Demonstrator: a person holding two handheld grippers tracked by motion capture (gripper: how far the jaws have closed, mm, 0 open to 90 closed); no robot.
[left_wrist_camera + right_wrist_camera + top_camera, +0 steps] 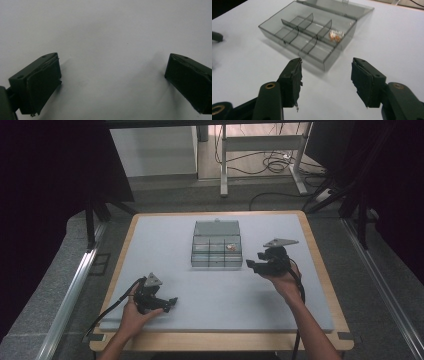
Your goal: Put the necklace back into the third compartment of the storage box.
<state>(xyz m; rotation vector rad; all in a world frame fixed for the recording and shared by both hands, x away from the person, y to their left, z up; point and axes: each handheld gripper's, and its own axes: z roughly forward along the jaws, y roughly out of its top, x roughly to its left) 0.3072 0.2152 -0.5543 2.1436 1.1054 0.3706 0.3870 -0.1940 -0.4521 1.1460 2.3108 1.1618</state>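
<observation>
A clear grey compartment box (217, 251) lies with its lid folded back at the middle of the pale table (210, 292). A small orange and white piece (231, 247) rests in one of its right-hand compartments. My right gripper (252, 265) hovers just right of the box, pointing at it. In the right gripper view its jaws (325, 80) stand open with nothing between them, facing the box (307, 32) and the piece (335, 35). My left gripper (170, 304) sits low at the front left of the table, apart from the box. Its jaws (112, 75) are wide open over bare table.
The table has a wooden rim (320, 265). Beyond its far edge stand desk legs (224, 165) and loose cables (272, 162) on the floor. Dark curtains hang at both sides. The other compartments of the box look empty.
</observation>
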